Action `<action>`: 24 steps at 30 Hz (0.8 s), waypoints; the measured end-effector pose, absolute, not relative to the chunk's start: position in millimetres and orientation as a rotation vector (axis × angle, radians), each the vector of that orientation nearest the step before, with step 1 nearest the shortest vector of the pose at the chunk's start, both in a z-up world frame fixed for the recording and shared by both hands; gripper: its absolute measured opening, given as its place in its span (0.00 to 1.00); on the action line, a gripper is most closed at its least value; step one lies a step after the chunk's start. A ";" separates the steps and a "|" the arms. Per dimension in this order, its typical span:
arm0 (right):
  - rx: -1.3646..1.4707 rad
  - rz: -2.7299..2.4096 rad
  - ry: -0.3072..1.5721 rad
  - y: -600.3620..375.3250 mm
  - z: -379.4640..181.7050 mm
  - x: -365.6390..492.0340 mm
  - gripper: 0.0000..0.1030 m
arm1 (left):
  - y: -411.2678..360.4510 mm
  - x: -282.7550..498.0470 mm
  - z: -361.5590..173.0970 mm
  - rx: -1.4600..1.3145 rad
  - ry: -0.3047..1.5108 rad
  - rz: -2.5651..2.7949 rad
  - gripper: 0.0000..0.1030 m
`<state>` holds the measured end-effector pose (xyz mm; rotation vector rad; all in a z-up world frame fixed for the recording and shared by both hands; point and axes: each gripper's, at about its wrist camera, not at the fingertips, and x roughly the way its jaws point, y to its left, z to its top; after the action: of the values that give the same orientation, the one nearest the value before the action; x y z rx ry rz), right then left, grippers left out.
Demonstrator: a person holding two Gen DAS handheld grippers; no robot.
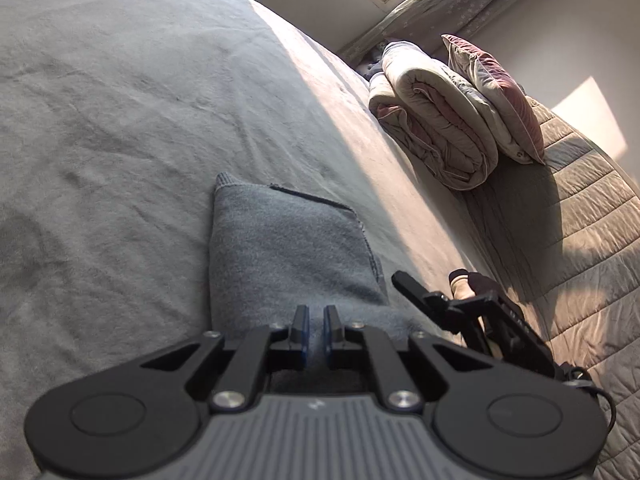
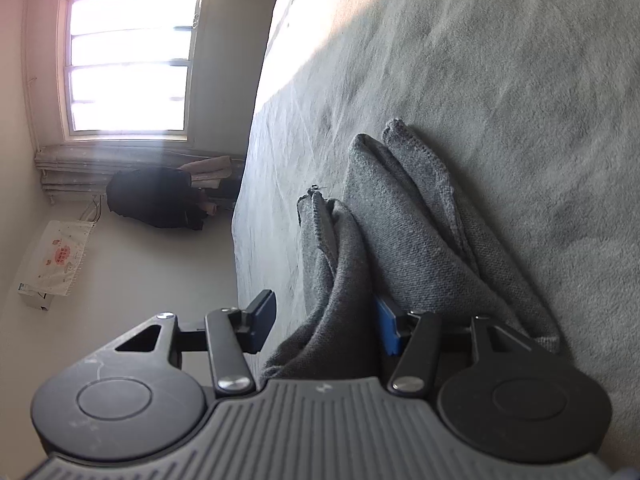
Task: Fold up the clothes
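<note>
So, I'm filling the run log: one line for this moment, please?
stage: folding | left gripper: shut on grey garment | right gripper: open, cloth between fingers, unpinched | surface: grey bedspread

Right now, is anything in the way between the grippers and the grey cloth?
Nothing visible is. The left hand-held gripper is already shut on the grey cloth. The right hand-held gripper is open with a fold of the cloth between its fingers. Only bare bedsheet lies around it.

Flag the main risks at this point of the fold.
The left gripper is shut on the grey garment, while the right gripper stands open with cloth loose between its fingers. Pulling with the left alone could drag the fold askew. The stacked layers look uneven and may slump apart.
</note>
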<state>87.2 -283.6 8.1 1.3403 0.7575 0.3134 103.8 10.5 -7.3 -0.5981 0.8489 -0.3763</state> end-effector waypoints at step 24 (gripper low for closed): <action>1.160 0.302 0.848 -317.5 -0.9 82.5 0.18 | -9.7 100.2 -14.3 -0.580 0.796 -0.427 0.19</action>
<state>82.5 -317.5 -0.9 1.1597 0.8475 0.3022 100.2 -9.7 -14.3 -0.5804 0.7957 -0.4274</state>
